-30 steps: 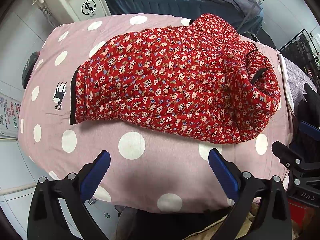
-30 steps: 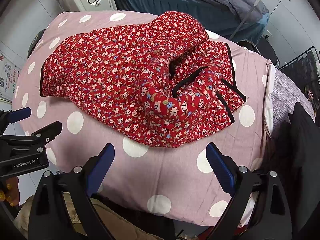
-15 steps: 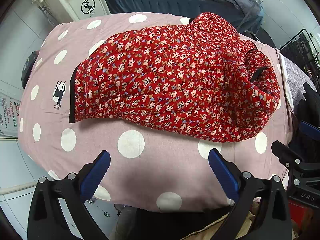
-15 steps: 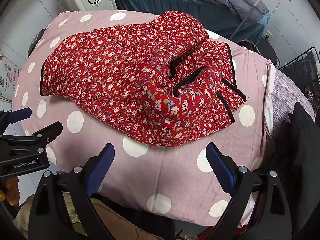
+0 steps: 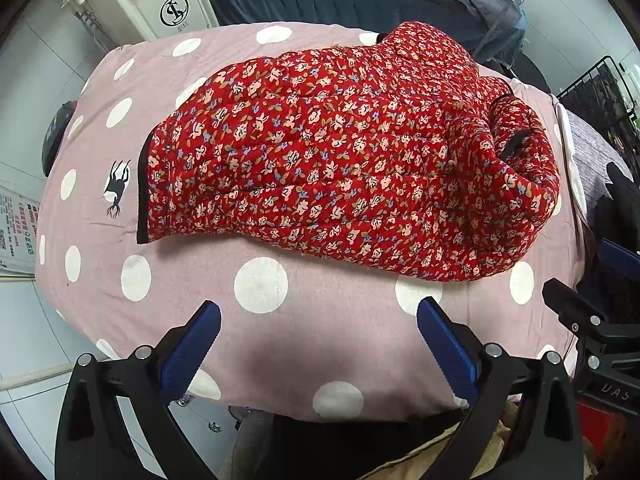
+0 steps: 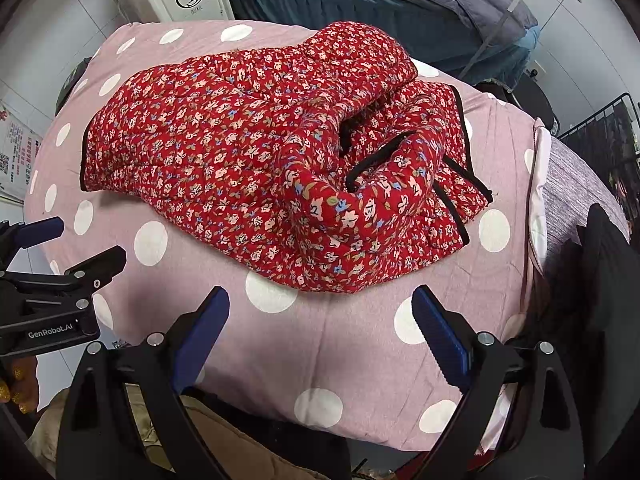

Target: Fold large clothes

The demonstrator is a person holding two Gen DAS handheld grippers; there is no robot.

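Hovering over the near edge of the table, the left gripper (image 5: 318,330) has its blue-padded jaws spread wide with nothing between them, and the right gripper (image 6: 320,316) stands the same way, wide and empty, just to its right; each shows at the edge of the other's view. Both are clear of the cloth (image 5: 280,344), a pink sheet with white dots that covers the table. Beyond them, near the middle of the table, lies the jacket (image 5: 340,160), a red quilted one with small flowers and black binding. It looks already folded at least once: its body runs from a black-edged hem (image 5: 141,196) at the left toward a bulkier right end, where a rolled part, probably a sleeve (image 6: 384,184), humps up over flatter layers (image 6: 452,184). The padding suggests it is soft but thick and springy, fairly light for its bulk, so a fold would likely puff open unless pressed down. The cotton-like face should not be slippery, and nothing about it seems fragile. Thin edges pinch best, so the bound hem at the left would suit the left gripper, and the black-trimmed edge at the near right would suit the right one; the fat rolled part looks too thick for a sure pinch. Lifting only the top layer could drag the lower ones askew, so taking all layers together at an edge seems wiser.
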